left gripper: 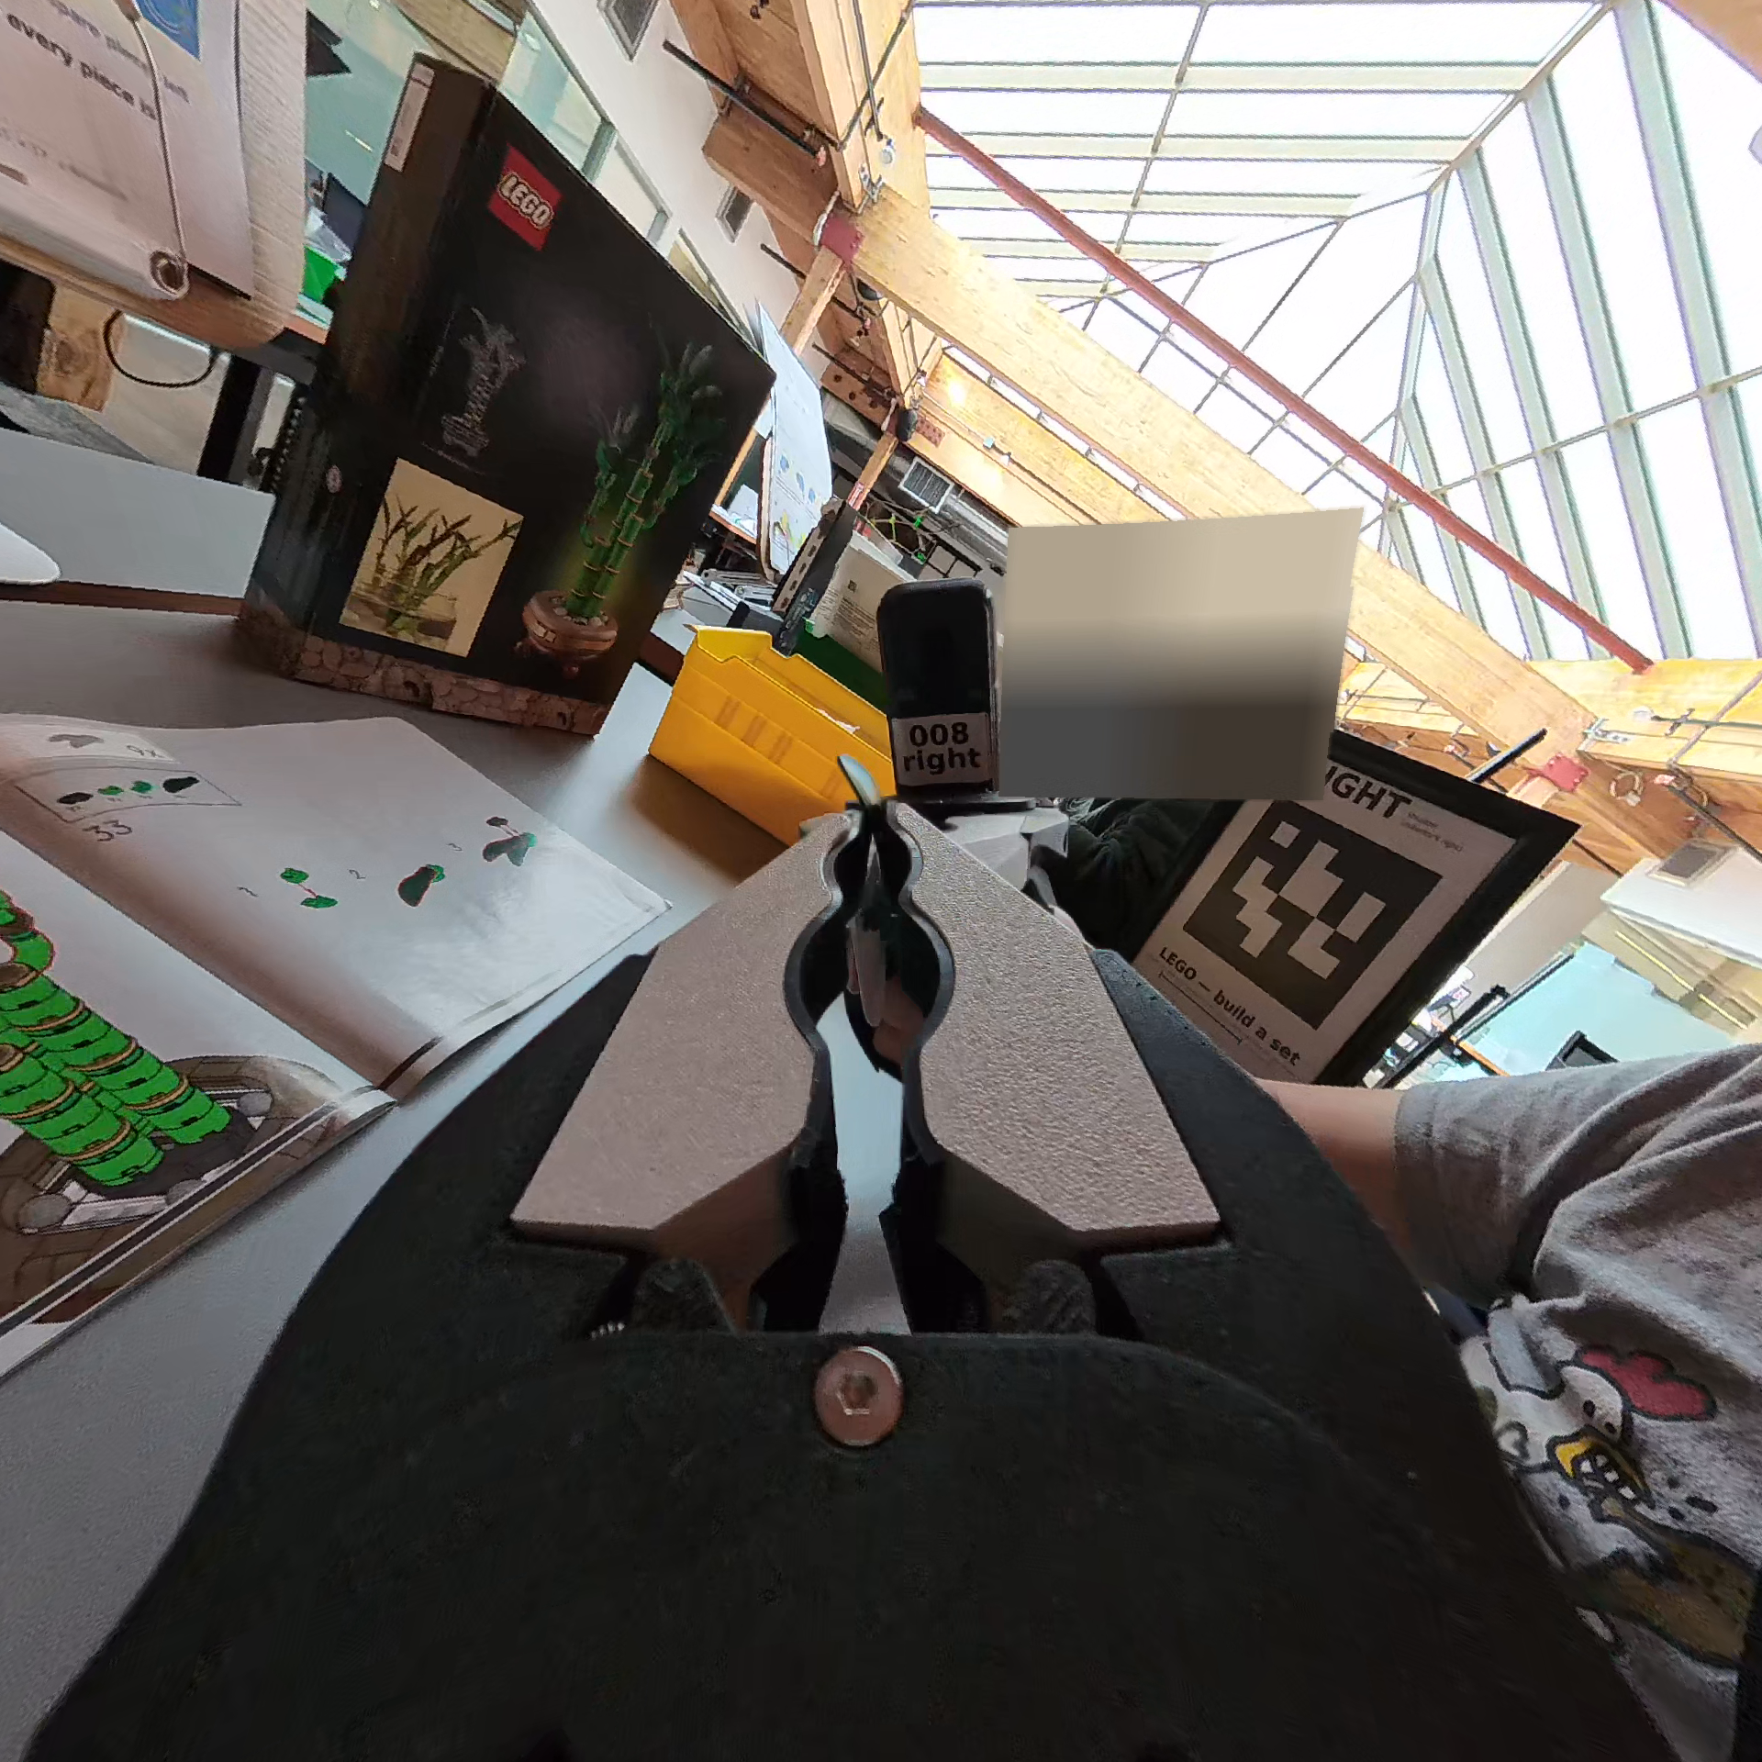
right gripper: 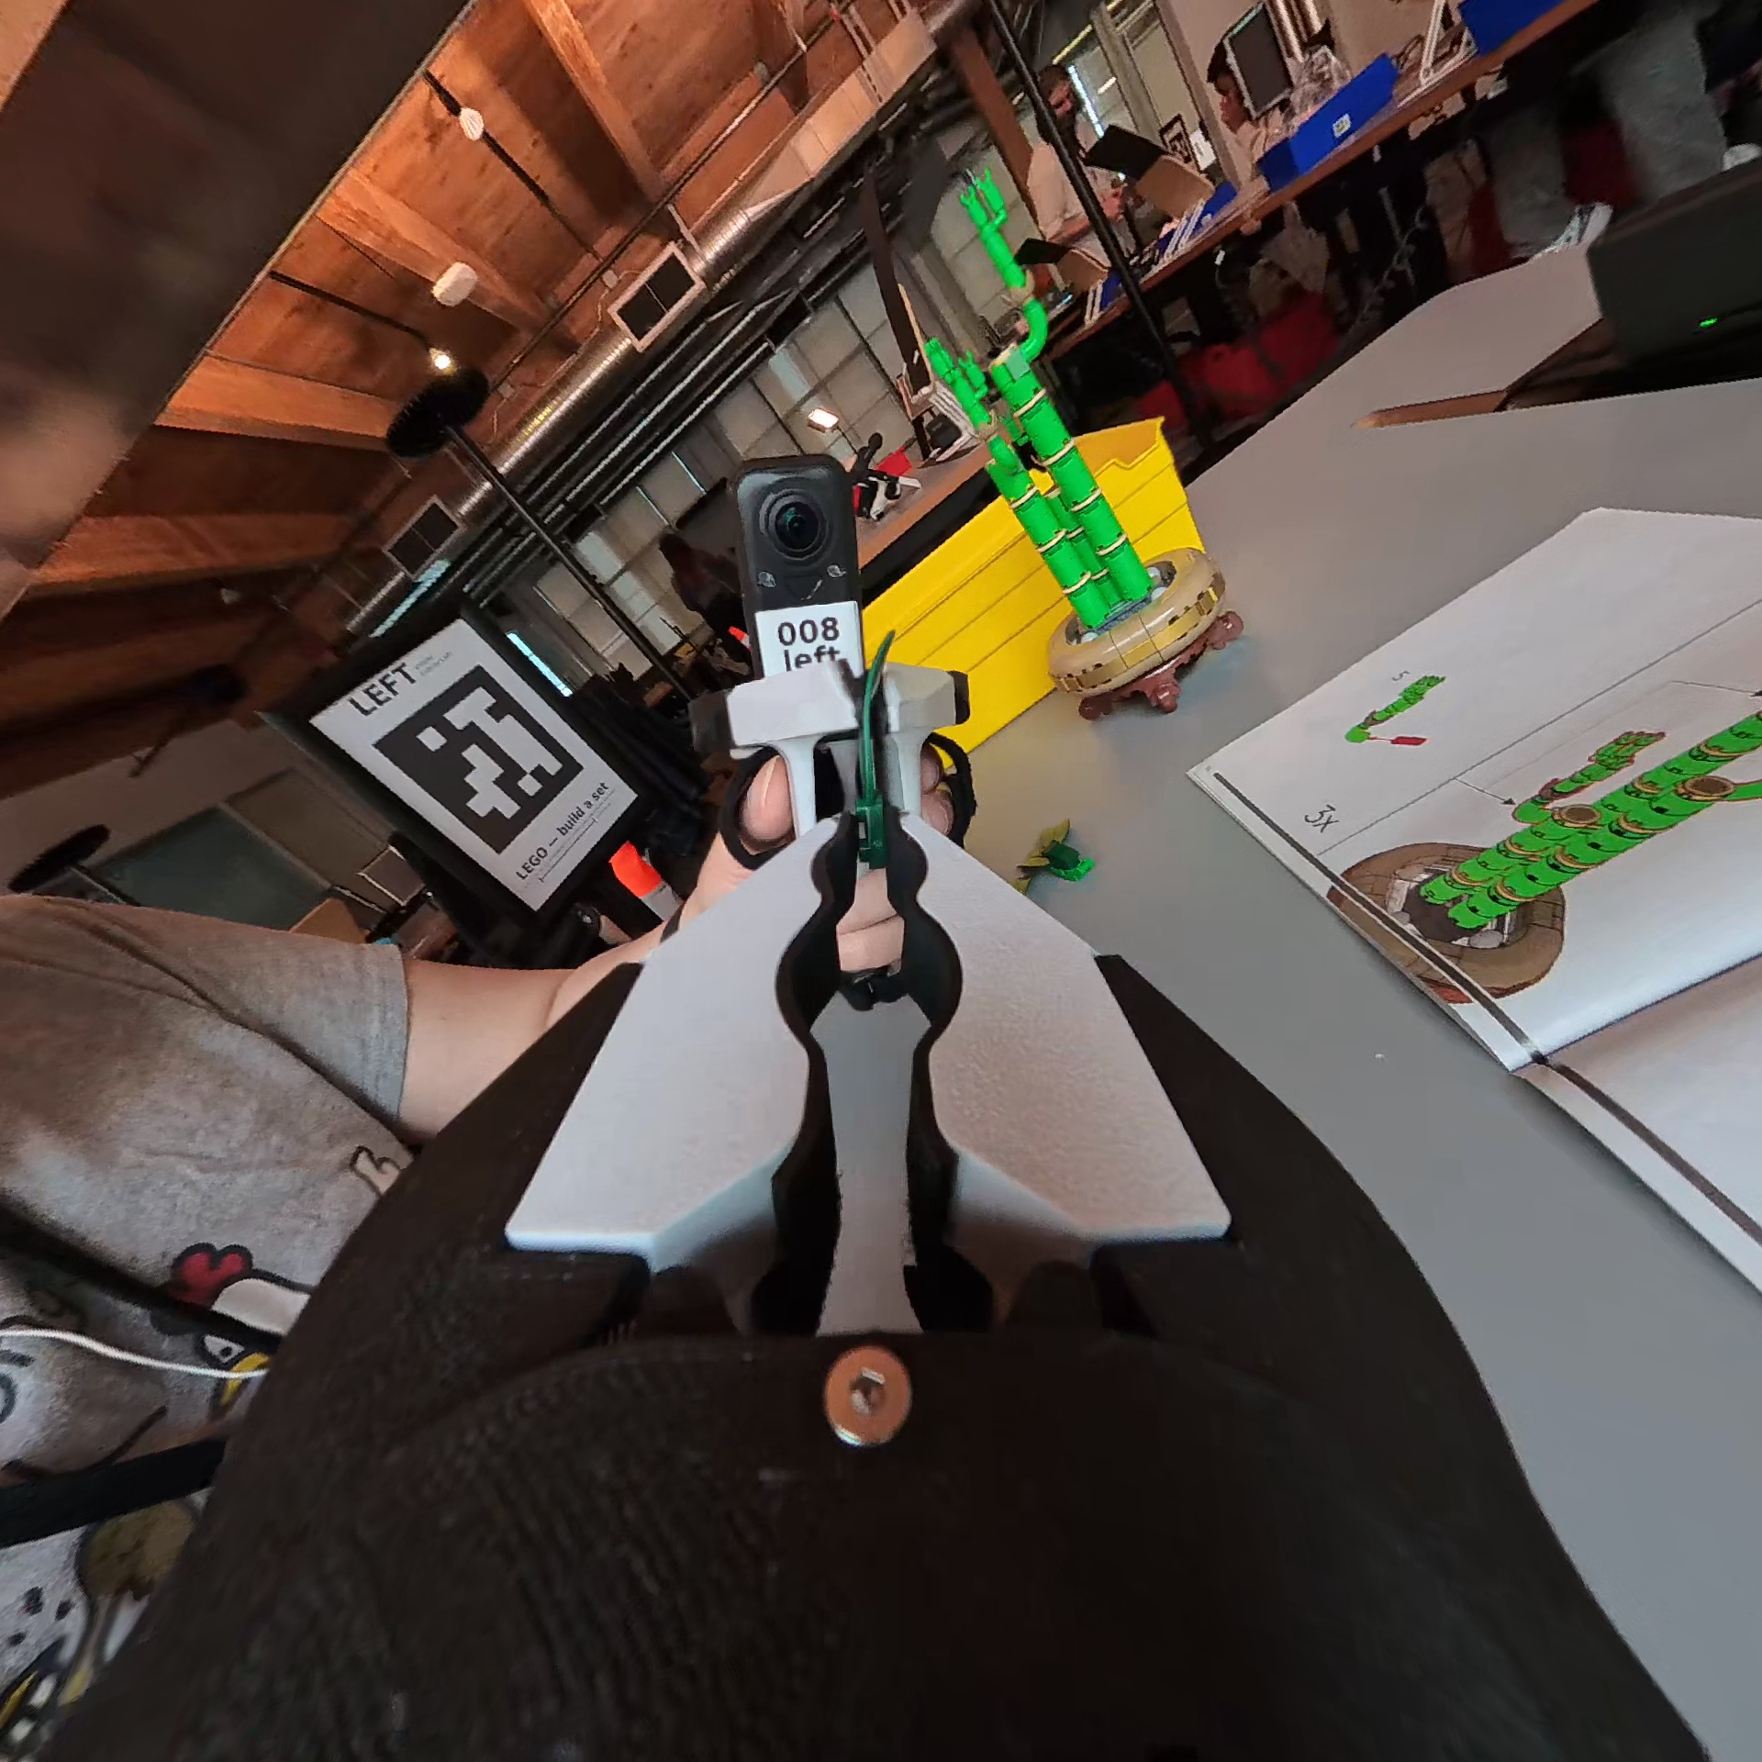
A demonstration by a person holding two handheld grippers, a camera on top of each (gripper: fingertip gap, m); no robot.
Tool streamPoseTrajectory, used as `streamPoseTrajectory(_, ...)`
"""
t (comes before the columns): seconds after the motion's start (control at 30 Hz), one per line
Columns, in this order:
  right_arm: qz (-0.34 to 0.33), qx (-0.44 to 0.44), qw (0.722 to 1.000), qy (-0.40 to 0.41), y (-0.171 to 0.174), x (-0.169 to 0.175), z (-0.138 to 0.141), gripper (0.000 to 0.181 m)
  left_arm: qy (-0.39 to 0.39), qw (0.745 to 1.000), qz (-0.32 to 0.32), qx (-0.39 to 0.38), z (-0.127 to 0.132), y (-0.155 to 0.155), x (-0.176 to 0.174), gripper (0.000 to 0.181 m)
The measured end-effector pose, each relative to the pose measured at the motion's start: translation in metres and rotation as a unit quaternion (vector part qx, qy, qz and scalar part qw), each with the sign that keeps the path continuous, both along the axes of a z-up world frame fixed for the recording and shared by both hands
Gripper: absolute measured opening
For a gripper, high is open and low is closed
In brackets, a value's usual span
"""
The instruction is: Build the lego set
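Note:
My left gripper is shut on a thin dark green leaf piece, whose tip pokes out past the fingertips. In the right wrist view the same leaf piece runs from the left gripper down to my right gripper, which is shut on its studded lower end. The two grippers face each other tip to tip above the grey table. The right gripper's camera stands just behind my left fingertips. The partly built green bamboo model stands in its tan pot farther back.
An open instruction booklet lies on the table. A yellow bin and the set's dark box stand behind. A small green leaf assembly lies loose. Marker signs stand at the edge, and a person's arm is close by. Less than 4 cm separates the two grippers' tips. Left tips and right tips are each some 30 cm from the partly built green bamboo model.

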State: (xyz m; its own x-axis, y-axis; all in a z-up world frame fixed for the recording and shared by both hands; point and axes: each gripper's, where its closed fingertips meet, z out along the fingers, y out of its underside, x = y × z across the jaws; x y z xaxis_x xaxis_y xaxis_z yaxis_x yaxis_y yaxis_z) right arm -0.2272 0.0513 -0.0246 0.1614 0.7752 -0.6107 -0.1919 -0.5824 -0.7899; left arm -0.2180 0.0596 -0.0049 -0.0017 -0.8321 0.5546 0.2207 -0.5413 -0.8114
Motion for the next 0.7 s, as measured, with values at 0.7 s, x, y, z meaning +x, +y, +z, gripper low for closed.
streamPoseTrajectory(0.7, 0.186, -0.2, 0.957, -0.094, -0.033, 0.039, -0.06, 0.003, 0.299, 0.89, -0.048, 0.341, -0.068, -0.037, 0.012, 0.04)
